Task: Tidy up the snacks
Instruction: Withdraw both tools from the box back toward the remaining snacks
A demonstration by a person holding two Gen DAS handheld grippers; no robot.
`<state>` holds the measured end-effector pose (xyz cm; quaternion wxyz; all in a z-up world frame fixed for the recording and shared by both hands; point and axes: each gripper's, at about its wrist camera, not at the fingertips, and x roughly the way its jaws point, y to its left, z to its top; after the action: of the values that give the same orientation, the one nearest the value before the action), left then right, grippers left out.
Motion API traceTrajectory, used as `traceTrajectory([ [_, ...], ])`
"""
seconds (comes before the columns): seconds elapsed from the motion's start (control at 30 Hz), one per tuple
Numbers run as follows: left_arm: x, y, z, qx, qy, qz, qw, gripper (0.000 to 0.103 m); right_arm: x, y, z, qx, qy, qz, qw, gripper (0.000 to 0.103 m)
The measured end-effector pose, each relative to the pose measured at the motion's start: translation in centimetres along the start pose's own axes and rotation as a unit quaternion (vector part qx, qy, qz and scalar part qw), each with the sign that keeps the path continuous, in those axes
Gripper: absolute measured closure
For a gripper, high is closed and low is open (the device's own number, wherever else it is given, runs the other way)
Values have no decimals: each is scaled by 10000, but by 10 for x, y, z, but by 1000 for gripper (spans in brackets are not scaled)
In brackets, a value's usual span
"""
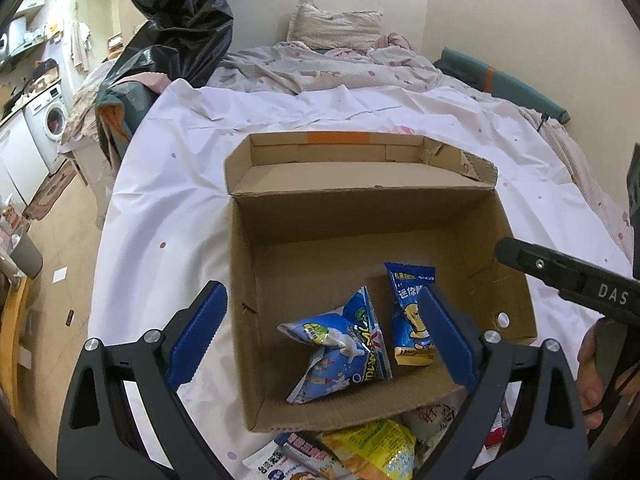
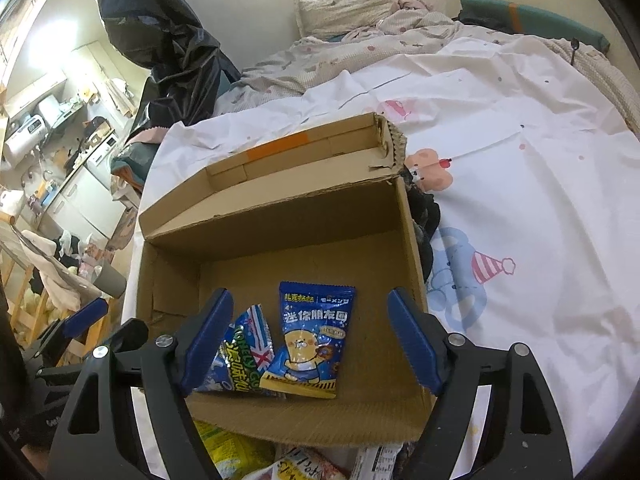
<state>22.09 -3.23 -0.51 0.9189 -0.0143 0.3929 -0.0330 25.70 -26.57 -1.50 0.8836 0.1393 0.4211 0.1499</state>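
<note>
An open cardboard box (image 1: 360, 216) lies on a white bed sheet. On its floor lie two blue snack packets: a crumpled blue-and-white one (image 1: 340, 344) and, to its right, one with a yellow cartoon figure (image 1: 412, 320). My left gripper (image 1: 322, 286) hangs open above the box's near left part, nothing between its blue pads. In the right wrist view my right gripper (image 2: 309, 292) is open over the same box (image 2: 280, 220), above the yellow-figure packet (image 2: 312, 340) and the crumpled packet (image 2: 244, 356), touching neither.
Loose snack packets lie in front of the box's near wall, among them a yellow one (image 1: 376, 448). The right gripper's black body (image 1: 568, 276) and a hand (image 1: 592, 368) are at the box's right. Rumpled bedding (image 2: 360, 48) and a black plastic bag (image 1: 180, 20) lie beyond.
</note>
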Motion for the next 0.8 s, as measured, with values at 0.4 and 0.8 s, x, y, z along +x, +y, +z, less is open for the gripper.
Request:
traceTrajectory([
  [0.4, -37, 21, -16, -235, -122, 117, 9996, 8, -40, 8, -31, 32, -95, -3, 9999, 21],
  [0.8, -63, 40, -46, -442, 17, 242, 9987, 8, -70, -2, -77, 461, 136, 206, 9986, 21],
])
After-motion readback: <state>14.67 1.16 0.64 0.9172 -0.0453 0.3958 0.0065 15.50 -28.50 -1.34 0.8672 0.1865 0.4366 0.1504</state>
